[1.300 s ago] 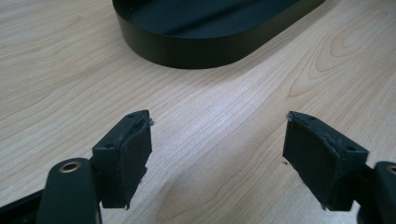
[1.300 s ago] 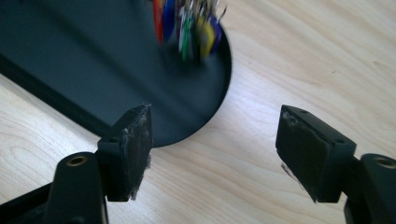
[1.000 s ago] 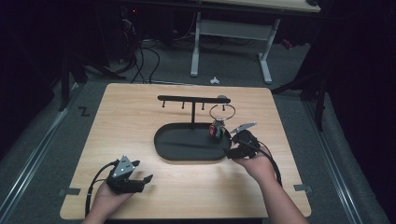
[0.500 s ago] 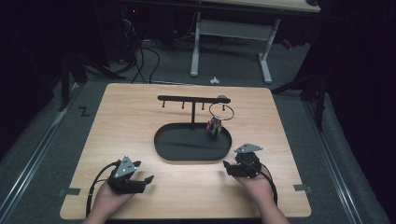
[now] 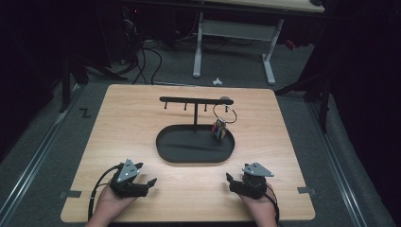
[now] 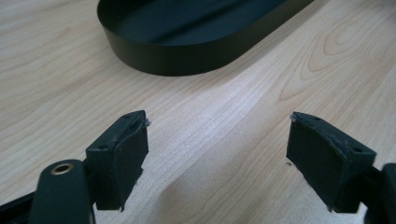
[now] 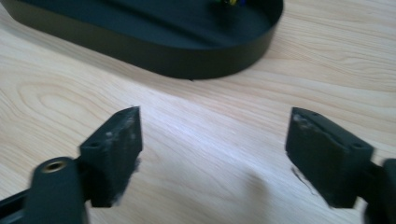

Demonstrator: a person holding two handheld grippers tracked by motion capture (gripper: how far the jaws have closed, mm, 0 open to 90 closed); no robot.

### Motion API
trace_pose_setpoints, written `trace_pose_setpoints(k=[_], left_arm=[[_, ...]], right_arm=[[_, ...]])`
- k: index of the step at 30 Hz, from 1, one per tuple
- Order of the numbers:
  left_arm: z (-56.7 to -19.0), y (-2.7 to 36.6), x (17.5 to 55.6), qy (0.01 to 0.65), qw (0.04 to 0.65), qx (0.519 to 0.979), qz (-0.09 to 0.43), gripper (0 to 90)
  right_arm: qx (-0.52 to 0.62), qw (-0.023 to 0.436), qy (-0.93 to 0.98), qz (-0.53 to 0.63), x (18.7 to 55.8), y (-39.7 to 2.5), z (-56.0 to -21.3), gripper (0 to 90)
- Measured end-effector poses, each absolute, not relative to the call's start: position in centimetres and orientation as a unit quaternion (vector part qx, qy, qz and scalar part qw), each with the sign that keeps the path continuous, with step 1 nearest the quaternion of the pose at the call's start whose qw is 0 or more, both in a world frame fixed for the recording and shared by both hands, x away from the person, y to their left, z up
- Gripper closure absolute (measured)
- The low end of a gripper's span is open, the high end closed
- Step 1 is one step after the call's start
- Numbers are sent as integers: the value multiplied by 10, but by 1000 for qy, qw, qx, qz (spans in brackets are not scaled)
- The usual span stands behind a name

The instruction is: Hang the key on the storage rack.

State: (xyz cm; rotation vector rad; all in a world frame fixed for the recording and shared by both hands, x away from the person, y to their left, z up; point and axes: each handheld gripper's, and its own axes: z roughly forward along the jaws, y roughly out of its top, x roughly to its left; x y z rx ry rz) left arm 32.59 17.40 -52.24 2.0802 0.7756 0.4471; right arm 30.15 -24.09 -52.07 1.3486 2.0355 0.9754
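A black oval tray [image 5: 165, 146] with a T-shaped hook bar [image 5: 189, 100] stands mid-table. A metal key ring [image 5: 225, 113] with a coloured tag bunch [image 5: 219, 131] hangs from the bar's right end, over the tray. My left gripper [image 5: 152, 181] rests open near the front left edge, nothing between its jaws; the tray's wall [image 6: 177, 58] lies ahead of it. My right gripper [image 5: 228, 178] rests open at the front right, empty, with the tray's wall [image 7: 187, 63] ahead of it.
The wooden table [image 5: 132, 123] ends close behind both hands. A cable [image 5: 97, 187] loops from the left gripper. Beyond the table's far edge stand a white desk frame [image 5: 198, 42] and floor cables [image 5: 142, 56].
My right gripper has drawn back from the key ring at the tray's right end to the front right of the table. The left gripper has stayed put.
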Motion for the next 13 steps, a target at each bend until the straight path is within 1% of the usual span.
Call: trace_pose_setpoints(k=[4, 5, 7, 13], left_arm=[[-523, 177, 324, 314, 422, 830, 183, 202], [-523, 178, 324, 316, 422, 830, 183, 201], [-523, 182, 323, 320, 422, 828, 184, 201], [-521, 184, 324, 321, 429, 824, 183, 201]], right_arm=[[490, 251, 758, 350, 306, -238, -524, 161], [498, 235, 755, 355, 308, -239, -525, 160], [501, 229, 753, 359, 310, -239, -526, 158], [502, 237, 746, 367, 310, -241, -524, 158]])
